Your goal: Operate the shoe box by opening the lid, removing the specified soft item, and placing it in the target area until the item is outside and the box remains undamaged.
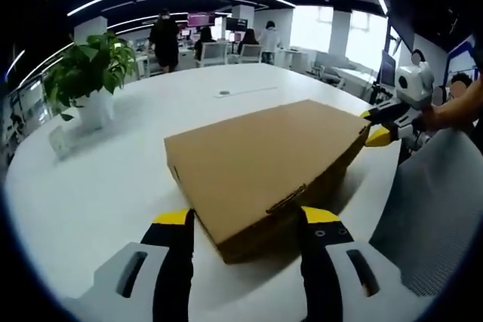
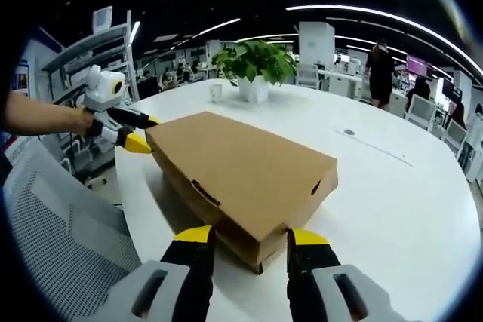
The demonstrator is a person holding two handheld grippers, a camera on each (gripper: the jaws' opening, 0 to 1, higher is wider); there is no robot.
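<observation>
Shoe box [image 1: 268,167] lies closed on the white tabletop [image 1: 113,186]; we have both hand-held grippers — left [image 1: 245,220], right [image 2: 249,237] — spread at opposite corners, grasping nothing. Uneven prying could tear the lid.

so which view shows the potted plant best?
The left gripper view: the potted plant stands unobstructed on the white table, leaves and white pot both clear. In the right gripper view the potted plant sits farther back beyond the shoe box, smaller, though still whole.
</observation>
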